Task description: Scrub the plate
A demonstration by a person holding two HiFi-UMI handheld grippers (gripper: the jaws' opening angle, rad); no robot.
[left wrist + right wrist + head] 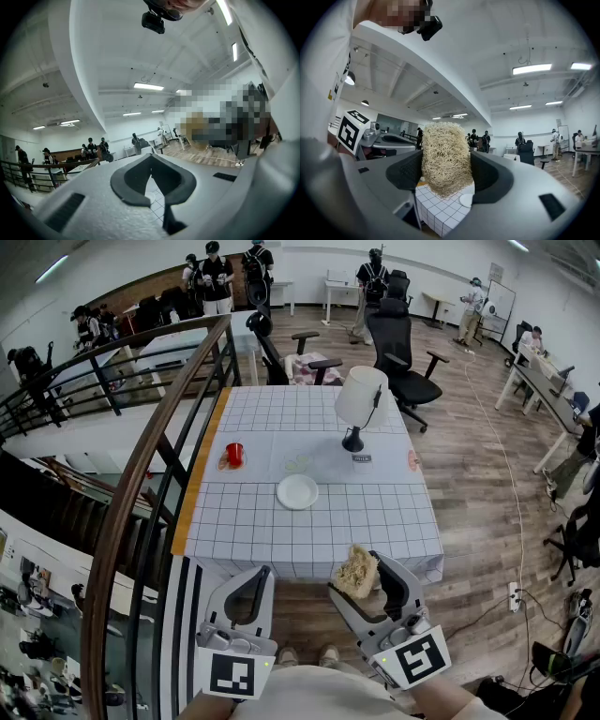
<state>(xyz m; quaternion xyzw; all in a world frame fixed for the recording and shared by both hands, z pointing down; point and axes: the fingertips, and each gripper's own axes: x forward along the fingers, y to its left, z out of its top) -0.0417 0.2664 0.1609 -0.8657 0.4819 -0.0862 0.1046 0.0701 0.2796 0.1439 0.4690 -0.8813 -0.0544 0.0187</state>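
No legible text, small dark tag (361,458) by the lamp (360,399) too blurred to read

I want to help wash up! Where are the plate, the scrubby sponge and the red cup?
plate (297,491), head view, its middle.
scrubby sponge (445,157), right gripper view, its fibrous middle.
red cup (234,454), head view, its side.

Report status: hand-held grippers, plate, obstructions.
Left hand-held gripper shut, empty. Right hand-held gripper shut on tan fibrous scrubber. White round plate untouched on gridded table. Nothing blocking it.
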